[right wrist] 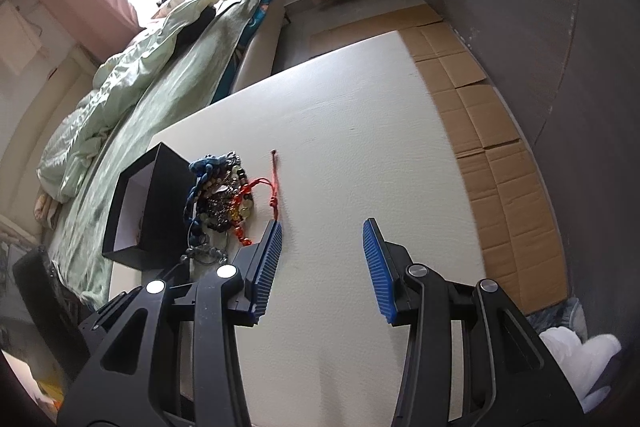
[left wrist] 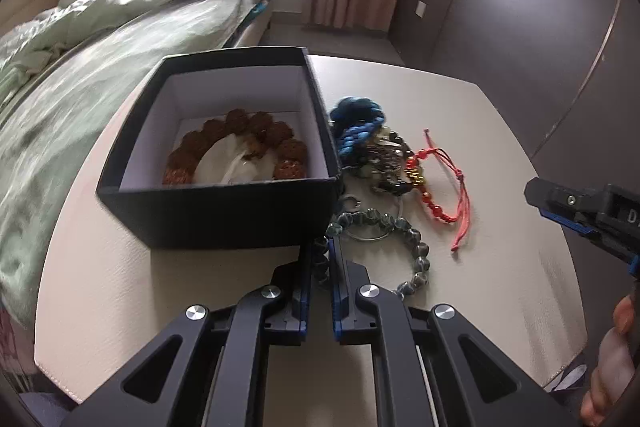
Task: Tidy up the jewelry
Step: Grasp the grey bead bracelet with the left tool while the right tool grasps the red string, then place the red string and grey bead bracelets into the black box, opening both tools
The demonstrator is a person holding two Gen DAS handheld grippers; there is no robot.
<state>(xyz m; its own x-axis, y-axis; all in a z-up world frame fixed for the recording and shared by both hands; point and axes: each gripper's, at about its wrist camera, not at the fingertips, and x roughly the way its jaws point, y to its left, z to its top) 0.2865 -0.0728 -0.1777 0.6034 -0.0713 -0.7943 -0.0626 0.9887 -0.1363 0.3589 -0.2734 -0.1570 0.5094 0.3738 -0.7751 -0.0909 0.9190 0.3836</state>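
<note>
A black box [left wrist: 224, 211] with a white lining stands on the cream table [left wrist: 500, 155] and holds a brown bead bracelet [left wrist: 256, 131] around white paper. Right of the box lies a jewelry pile [left wrist: 380, 155] with a blue braided cord [left wrist: 356, 119], dark beads and a red string bracelet [left wrist: 444, 187]. My left gripper [left wrist: 321, 255] is shut on a grey-green bead bracelet [left wrist: 416, 247] at the box's near right corner. My right gripper [right wrist: 322, 247] is open and empty above the table, right of the pile [right wrist: 220, 195]; the box [right wrist: 160, 203] lies to its left.
A bed with a green quilt [left wrist: 100, 67] runs along the table's left side. Flattened cardboard [right wrist: 500, 131] covers the floor past the table's right edge. Dark cabinets [left wrist: 540, 7] stand behind. The right gripper shows at the right edge in the left wrist view [left wrist: 580, 211].
</note>
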